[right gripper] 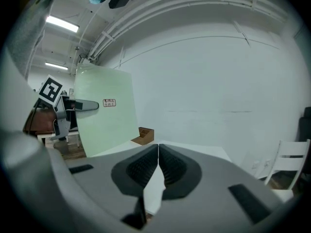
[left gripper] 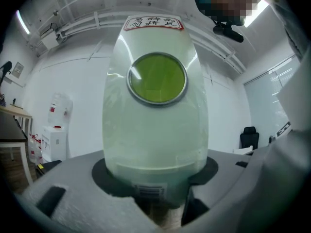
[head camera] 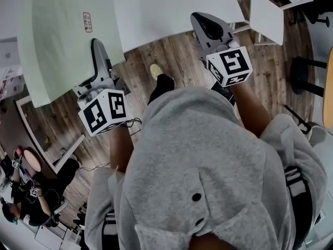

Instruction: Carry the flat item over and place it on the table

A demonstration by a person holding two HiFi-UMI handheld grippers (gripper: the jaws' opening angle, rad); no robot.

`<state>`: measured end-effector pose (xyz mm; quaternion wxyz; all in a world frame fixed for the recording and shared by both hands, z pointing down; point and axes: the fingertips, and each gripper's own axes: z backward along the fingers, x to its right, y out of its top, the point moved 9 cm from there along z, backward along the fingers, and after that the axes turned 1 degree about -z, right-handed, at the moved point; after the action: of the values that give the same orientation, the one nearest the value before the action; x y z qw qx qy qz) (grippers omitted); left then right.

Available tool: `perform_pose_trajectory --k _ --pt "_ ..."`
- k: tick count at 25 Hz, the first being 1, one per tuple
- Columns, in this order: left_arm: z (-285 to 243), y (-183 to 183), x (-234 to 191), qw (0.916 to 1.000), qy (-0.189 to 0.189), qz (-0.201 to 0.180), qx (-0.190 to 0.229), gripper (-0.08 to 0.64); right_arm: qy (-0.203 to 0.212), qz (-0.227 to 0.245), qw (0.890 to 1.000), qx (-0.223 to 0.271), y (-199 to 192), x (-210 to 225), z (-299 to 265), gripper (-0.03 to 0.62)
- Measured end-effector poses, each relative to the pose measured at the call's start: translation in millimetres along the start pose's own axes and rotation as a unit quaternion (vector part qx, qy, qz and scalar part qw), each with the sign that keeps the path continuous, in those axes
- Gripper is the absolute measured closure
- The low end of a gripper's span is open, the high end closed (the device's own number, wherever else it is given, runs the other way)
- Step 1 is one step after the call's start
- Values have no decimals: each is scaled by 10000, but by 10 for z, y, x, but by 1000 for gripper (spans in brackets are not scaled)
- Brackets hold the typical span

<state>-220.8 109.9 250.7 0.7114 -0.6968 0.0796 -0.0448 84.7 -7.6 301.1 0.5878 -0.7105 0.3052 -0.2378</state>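
Observation:
The flat item is a pale green board with a small red-printed label, held upright-tilted at the upper left of the head view. My left gripper is shut on its near edge, one dark finger lying across its face. In the left gripper view the board fills the middle and shows a round green disc with a metal rim. The right gripper view shows the board at left with the left gripper clamped on it. My right gripper is shut and empty, just over the white table's near edge.
A small brown wooden box sits on the white table. A white chair stands to the right of the table, a black stool further right. Another person is at the lower left. Wooden floor lies below.

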Motion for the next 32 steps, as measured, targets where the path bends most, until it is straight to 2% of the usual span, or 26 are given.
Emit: perform_pose_trajectory --k 15,21,26,32 --pt "-512 -60 -546 9992 -266 247 -140 281 -24 185 9993 -318 117 -321 -699 566" --pt "-668 -91 -746 9988 -360 291 -185 281 -133 219 9992 -304 175 -444 -875 566" --pt "-680 -142 -740 9982 -480 293 -204 281 -256 299 9990 -231 206 -431 -853 566" --pt "-699 -76 -620 9985 -450 306 -64 281 -303 400 9987 -121 276 -266 -804 566"
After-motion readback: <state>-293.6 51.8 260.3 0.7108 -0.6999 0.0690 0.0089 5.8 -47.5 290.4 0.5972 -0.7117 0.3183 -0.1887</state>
